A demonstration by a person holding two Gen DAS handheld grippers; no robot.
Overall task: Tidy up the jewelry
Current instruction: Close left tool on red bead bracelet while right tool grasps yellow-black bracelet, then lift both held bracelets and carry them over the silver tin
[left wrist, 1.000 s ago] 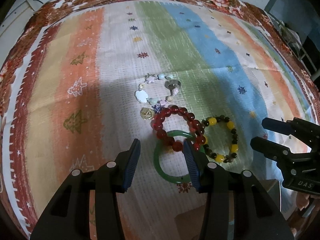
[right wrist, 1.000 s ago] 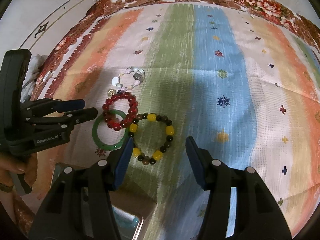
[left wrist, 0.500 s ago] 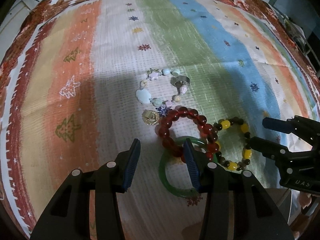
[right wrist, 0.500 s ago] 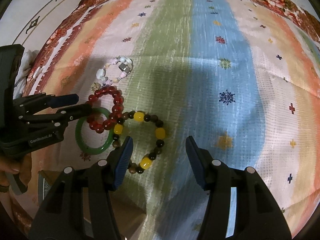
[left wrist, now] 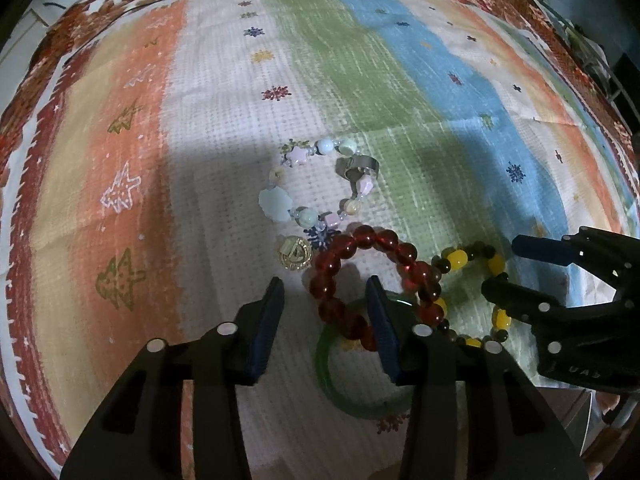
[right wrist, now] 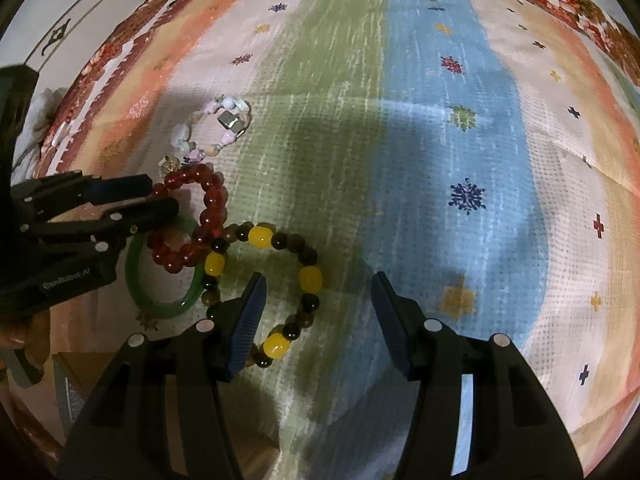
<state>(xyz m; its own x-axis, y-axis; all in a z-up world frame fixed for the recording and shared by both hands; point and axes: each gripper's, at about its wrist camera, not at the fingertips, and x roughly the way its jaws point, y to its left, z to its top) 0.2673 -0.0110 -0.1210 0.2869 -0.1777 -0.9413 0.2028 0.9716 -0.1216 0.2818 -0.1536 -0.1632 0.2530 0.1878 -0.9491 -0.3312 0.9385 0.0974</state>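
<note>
Left gripper (left wrist: 326,312) first, left wrist view: jaws wide apart, holding nothing, low over the near-left arc of my red bead bracelet (left wrist: 372,276), right finger over the green bangle (left wrist: 360,384). Red beads overlap the bangle and touch the yellow-and-dark bead bracelet (left wrist: 474,292). Pastel charm bracelet (left wrist: 316,182) and gold button (left wrist: 295,254) lie just beyond. Versus a second ago I'm closer in and the red beads sit nearer my jaws.

Right wrist view: right gripper (right wrist: 318,304) gaping, empty, left finger over the yellow-and-dark bracelet, which has slid in between the fingers. A box corner (right wrist: 86,372) shows bottom left.

Progress: everything is on the striped cloth (right wrist: 420,140) in one tangled cluster, nothing sorted; all left to do.
</note>
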